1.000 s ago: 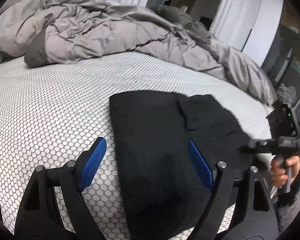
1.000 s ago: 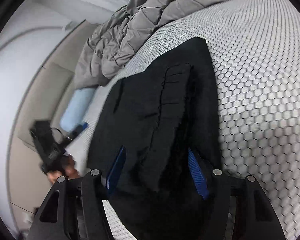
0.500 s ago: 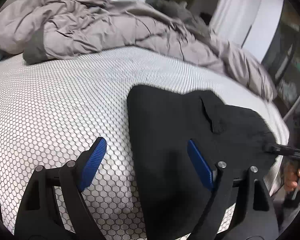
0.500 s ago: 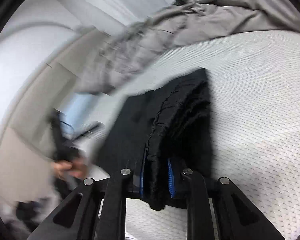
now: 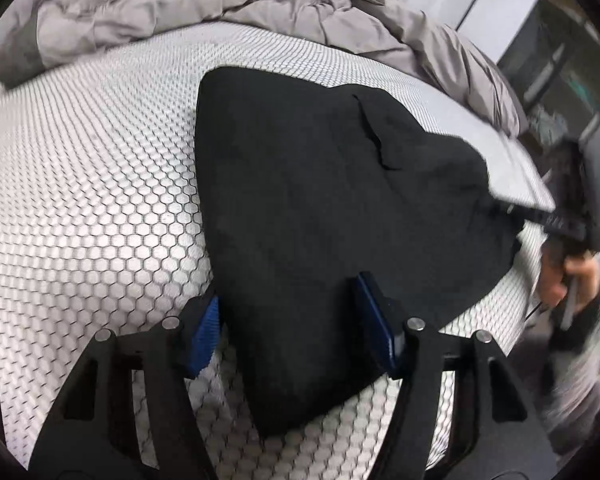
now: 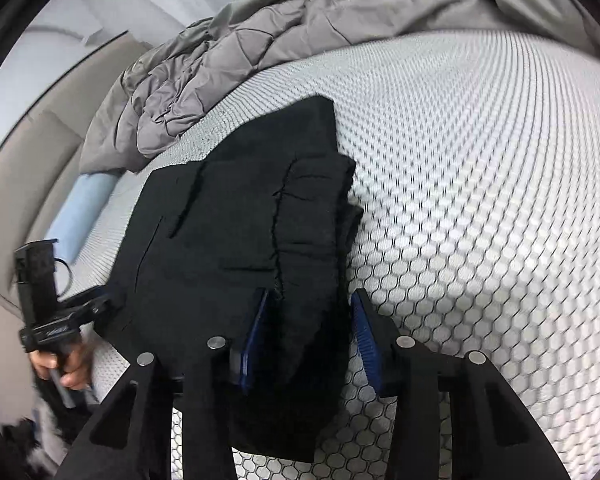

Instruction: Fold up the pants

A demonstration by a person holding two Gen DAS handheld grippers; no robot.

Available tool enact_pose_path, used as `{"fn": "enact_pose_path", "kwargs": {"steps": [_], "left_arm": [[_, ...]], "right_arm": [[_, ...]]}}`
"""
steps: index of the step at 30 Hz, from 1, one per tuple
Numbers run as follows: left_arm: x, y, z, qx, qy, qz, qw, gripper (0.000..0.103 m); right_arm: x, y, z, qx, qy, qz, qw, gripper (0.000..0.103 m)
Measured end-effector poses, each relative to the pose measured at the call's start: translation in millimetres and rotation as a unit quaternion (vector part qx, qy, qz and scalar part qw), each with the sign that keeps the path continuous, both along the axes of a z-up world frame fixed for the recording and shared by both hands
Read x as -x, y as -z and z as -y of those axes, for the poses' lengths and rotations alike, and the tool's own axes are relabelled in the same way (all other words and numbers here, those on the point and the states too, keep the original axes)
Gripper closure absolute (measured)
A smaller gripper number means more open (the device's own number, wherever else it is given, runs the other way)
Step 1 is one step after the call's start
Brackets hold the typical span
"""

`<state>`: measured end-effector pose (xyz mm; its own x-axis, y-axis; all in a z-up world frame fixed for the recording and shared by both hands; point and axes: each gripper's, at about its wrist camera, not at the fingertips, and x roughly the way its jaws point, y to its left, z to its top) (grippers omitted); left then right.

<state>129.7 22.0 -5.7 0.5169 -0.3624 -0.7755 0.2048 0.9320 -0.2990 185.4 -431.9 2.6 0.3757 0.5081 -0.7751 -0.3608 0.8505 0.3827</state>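
Observation:
Black pants (image 5: 320,184) lie folded into a thick stack on the white honeycomb mattress (image 5: 100,180). My left gripper (image 5: 286,288) straddles the stack's near corner. Its jaws are closing, the left pad at the fabric's edge and the right pad over the cloth, with no squeeze showing. In the right wrist view the pants (image 6: 236,220) show a seam and layered edges. My right gripper (image 6: 311,294) stands around the stack's right edge, jaws opening, the right pad clear of the cloth. Each view shows the other gripper (image 5: 556,224) (image 6: 48,312) in a hand at the bed's side.
A crumpled grey duvet (image 5: 220,12) (image 6: 260,60) is bunched along the far side of the mattress (image 6: 480,200). A light blue pillow (image 6: 80,216) lies by a beige headboard (image 6: 20,160). Dark furniture (image 5: 560,72) stands past the bed's right edge.
My right gripper pinched the stack's folded edge half a second ago and has now let it go, with its jaws wider. My left gripper's jaws narrowed around the near corner and came closer to the pants.

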Motion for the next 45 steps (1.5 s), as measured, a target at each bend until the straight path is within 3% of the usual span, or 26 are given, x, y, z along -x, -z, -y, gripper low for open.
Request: {"fn": "enact_pose_path", "kwargs": {"steps": [4,7,9,12,14,16,20,24,29,32,34,37,40,43,45], "left_arm": [[21,-25,7,-0.045,-0.024,0.069,0.9963,0.043],[28,-42,21,-0.038,-0.003,0.114,0.9928,0.042],[23,-39,42,-0.026,0.037,0.111,0.9928,0.036],[6,-23,81,-0.045,0.106,0.081,0.9900,0.036],[-5,-9,95,-0.073,0.127,0.068,0.9868,0.036],[-6,-3,93,-0.071,0.139,0.058,0.9860,0.036],[10,-3,71,-0.074,0.137,0.061,0.9859,0.036],[16,-11,61,-0.063,0.109,0.060,0.9903,0.036],[17,-39,65,-0.033,0.093,0.104,0.9897,0.036],[-1,-27,93,-0.053,0.128,0.090,0.9862,0.036],[-12,-6,99,-0.074,0.135,0.061,0.9862,0.036],[-4,-4,90,-0.074,0.153,0.071,0.9829,0.036],[5,-4,67,-0.072,0.126,0.063,0.9874,0.039],[17,-13,48,-0.073,0.096,0.070,0.9902,0.042],[26,-27,43,-0.060,0.081,0.084,0.9913,0.042]], "right_arm": [[25,-39,-11,0.056,0.007,0.103,0.993,0.053],[44,-56,-22,0.039,-0.021,0.140,0.989,0.053],[52,-59,-44,0.035,-0.056,0.154,0.986,0.053],[58,-45,-85,0.041,-0.129,0.147,0.980,0.053],[55,-25,-106,0.074,-0.151,0.138,0.976,0.053],[47,-3,-117,0.118,-0.164,0.121,0.972,0.054],[61,0,-93,0.214,-0.165,0.172,0.947,0.054],[65,-13,-55,0.232,-0.144,0.170,0.947,0.054],[59,-43,-53,0.119,-0.123,0.172,0.970,0.054],[48,-43,-82,0.087,-0.117,0.173,0.974,0.053],[43,-30,-101,0.098,-0.130,0.155,0.974,0.053],[37,2,-119,0.166,-0.177,0.139,0.960,0.054],[42,-7,-90,0.190,-0.155,0.147,0.958,0.056],[49,-15,-55,0.160,-0.149,0.147,0.965,0.063],[56,-21,-53,0.177,-0.150,0.172,0.957,0.060]]}}
